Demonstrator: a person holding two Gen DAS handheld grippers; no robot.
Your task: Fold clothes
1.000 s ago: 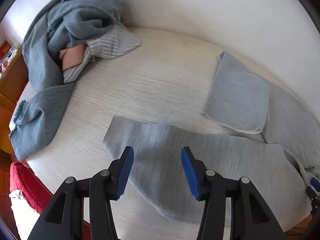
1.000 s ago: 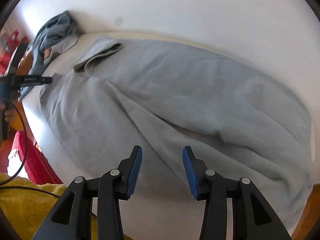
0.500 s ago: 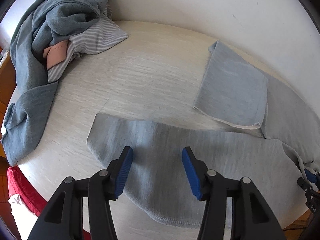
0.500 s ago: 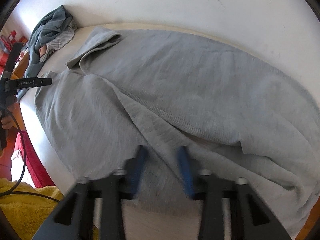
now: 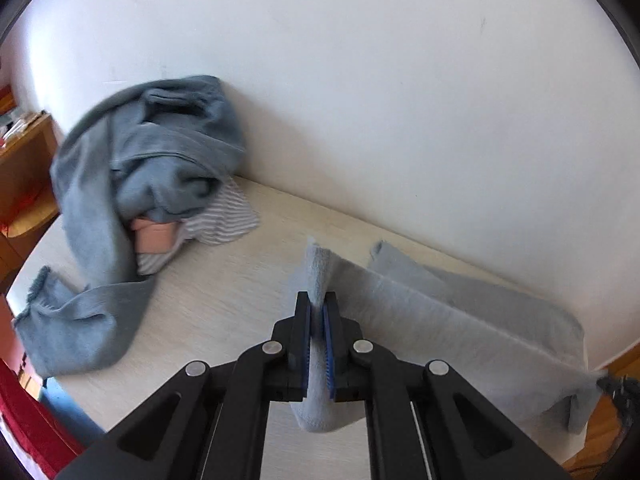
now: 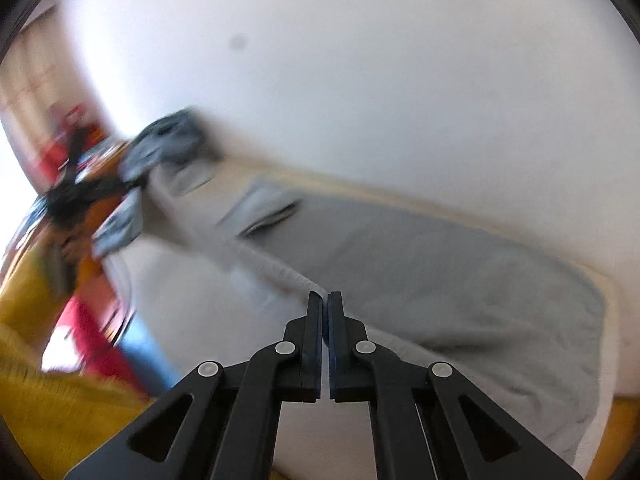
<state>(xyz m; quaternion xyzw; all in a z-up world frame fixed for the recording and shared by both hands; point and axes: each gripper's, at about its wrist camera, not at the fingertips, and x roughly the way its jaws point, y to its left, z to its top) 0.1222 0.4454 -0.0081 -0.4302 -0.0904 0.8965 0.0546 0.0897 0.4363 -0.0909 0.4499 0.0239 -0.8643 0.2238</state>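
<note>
Two tongs are clenched on the grey garment [image 5: 460, 320]: the left gripper [image 5: 317, 308] and right gripper [image 6: 325, 300], spread wide a second ago, are now closed on its near edge, raised off the table [image 5: 224, 292]. No writing can be read.

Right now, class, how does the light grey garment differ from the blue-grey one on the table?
1. The light grey garment is spread long across the table; the blue-grey garment is heaped against the wall.
2. The light grey one is clamped in the left gripper with its edge lifted; the blue-grey one is untouched.
3. The blue-grey one covers striped cloth; the light grey covers none visible.

Both are soft knits.
</note>
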